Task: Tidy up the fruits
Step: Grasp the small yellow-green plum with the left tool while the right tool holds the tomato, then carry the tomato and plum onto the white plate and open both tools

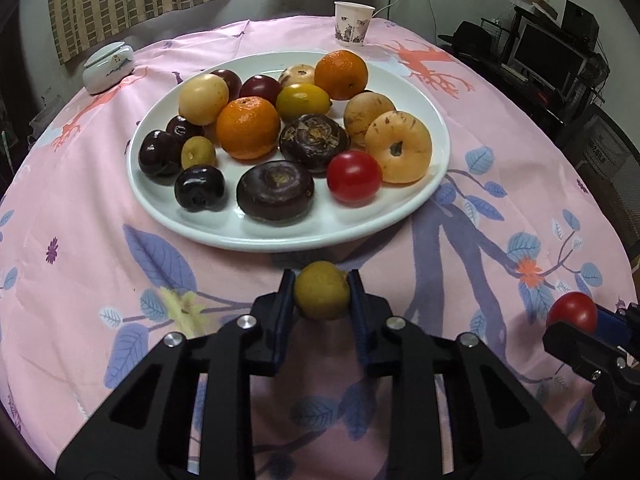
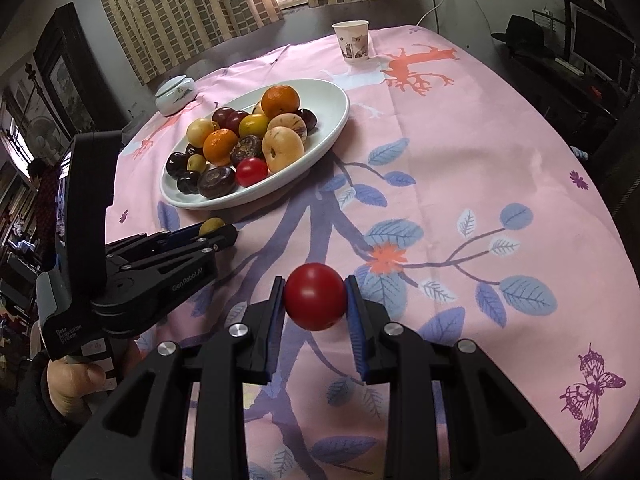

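A white oval plate [image 1: 420,208] [image 2: 332,136] holds several fruits: oranges, dark plums, yellow fruits, brown water chestnuts and a red tomato [image 1: 354,176]. Just in front of the plate's near rim, my left gripper [image 1: 322,298] is shut on a small yellow-green fruit [image 1: 322,294]; the right wrist view shows that gripper [image 2: 218,232] from the side with the yellow-green fruit [image 2: 212,225] peeking out. My right gripper [image 2: 315,298] is shut on a red tomato [image 2: 315,296], held over the pink cloth to the right of the left gripper. That held tomato [image 1: 572,312] also shows at the left wrist view's right edge.
A pink flowered tablecloth [image 1: 80,240] covers the round table. A paper cup [image 1: 352,24] stands at the far side, and a small lidded white jar [image 1: 108,66] sits at the far left. A hand [image 2: 76,384] grips the left tool. Shelves and a monitor stand beyond the table on the right.
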`<action>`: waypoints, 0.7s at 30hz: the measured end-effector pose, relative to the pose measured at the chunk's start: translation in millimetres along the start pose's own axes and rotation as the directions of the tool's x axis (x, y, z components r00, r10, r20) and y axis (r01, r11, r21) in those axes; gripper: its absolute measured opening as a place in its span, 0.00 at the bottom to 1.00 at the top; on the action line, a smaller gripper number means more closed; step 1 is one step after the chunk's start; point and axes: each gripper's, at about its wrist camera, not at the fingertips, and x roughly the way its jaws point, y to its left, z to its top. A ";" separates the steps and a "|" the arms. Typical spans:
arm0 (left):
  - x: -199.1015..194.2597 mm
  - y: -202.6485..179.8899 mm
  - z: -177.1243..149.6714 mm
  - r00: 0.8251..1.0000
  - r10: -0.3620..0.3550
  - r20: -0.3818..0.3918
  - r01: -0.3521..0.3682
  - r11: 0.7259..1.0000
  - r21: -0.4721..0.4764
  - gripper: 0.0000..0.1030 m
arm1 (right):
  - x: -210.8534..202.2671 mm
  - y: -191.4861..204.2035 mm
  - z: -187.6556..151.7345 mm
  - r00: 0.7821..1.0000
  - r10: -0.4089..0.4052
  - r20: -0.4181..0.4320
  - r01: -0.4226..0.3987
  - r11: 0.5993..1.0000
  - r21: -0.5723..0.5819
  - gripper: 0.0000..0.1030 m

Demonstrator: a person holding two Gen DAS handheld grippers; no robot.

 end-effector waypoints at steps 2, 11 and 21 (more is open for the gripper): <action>-2.0 3.4 -1.4 1.000 -0.013 0.000 0.013 1.000 -0.013 0.26 | -0.9 3.1 0.3 1.000 -0.005 -0.002 0.005 1.000 -0.003 0.29; -47.4 35.5 -26.6 0.996 -0.089 0.020 0.090 0.994 -0.061 0.26 | 7.6 25.6 4.1 1.000 -0.001 -0.022 0.000 1.000 -0.021 0.29; -79.2 78.8 22.4 0.995 -0.044 0.095 0.051 0.996 -0.079 0.26 | 20.8 74.8 52.3 1.000 0.029 -0.001 -0.029 0.989 -0.146 0.29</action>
